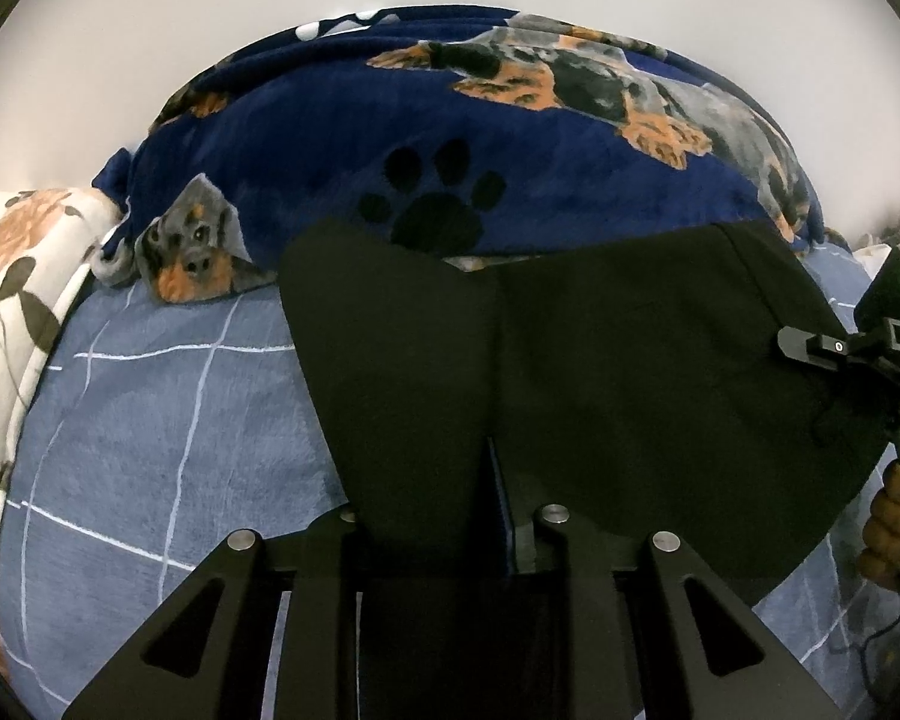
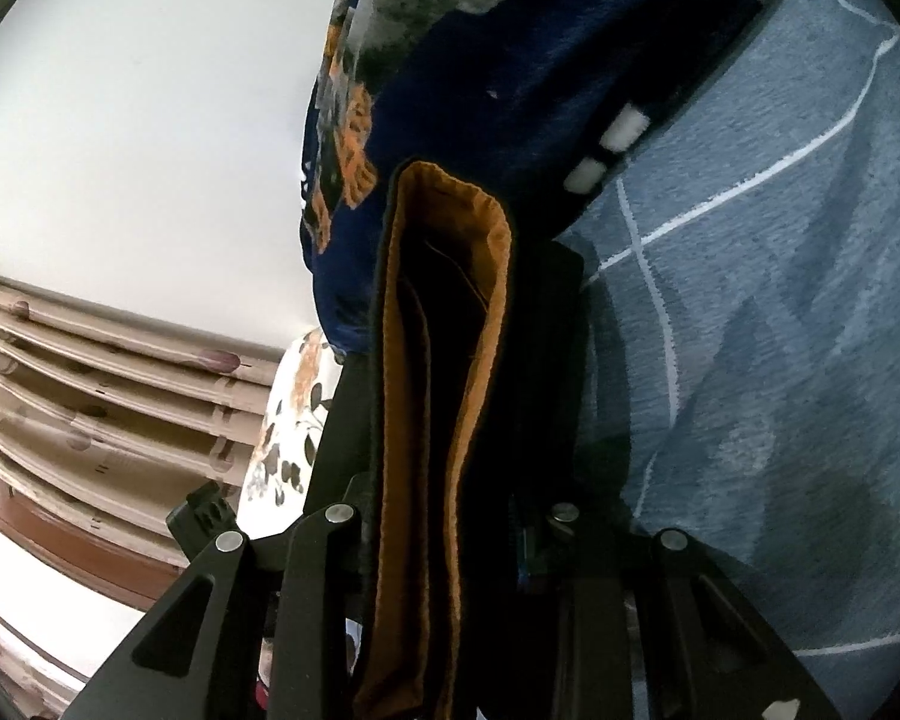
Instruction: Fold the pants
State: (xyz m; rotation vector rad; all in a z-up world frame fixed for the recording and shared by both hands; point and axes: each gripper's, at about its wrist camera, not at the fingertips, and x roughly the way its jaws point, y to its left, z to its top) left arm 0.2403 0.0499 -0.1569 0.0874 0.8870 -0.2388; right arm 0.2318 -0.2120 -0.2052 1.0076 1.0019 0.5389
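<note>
Black fabric filled the space between the jaws of the left hand-held gripper (image 1: 444, 516), which stood narrow with the pants (image 1: 570, 372) running between them; whether the pads pressed the cloth could not be told, because the fabric hid the fingertips. The right hand-held gripper (image 2: 450, 540) pinched a thick, layered edge of the same garment, where an orange-brown lining (image 2: 480, 324) showed along the doubled hem or waistband. In the left wrist view, the right hand-held gripper sat at the far right edge of the pants, with a hand (image 1: 894, 528) around its handle.

The pants lay spread across the blue checked bed sheet (image 1: 168, 408), two broad black panels meeting at a central seam or fold line. A navy fleece blanket (image 1: 342, 138) printed with dogs and paw marks was bunched just behind them, and a floral pillow (image 1: 18, 276) lay at the left.

Judged from this layout, at least one fold appeared complete. Further folds to reduce the length, and a final flattening, probably remained.
</note>
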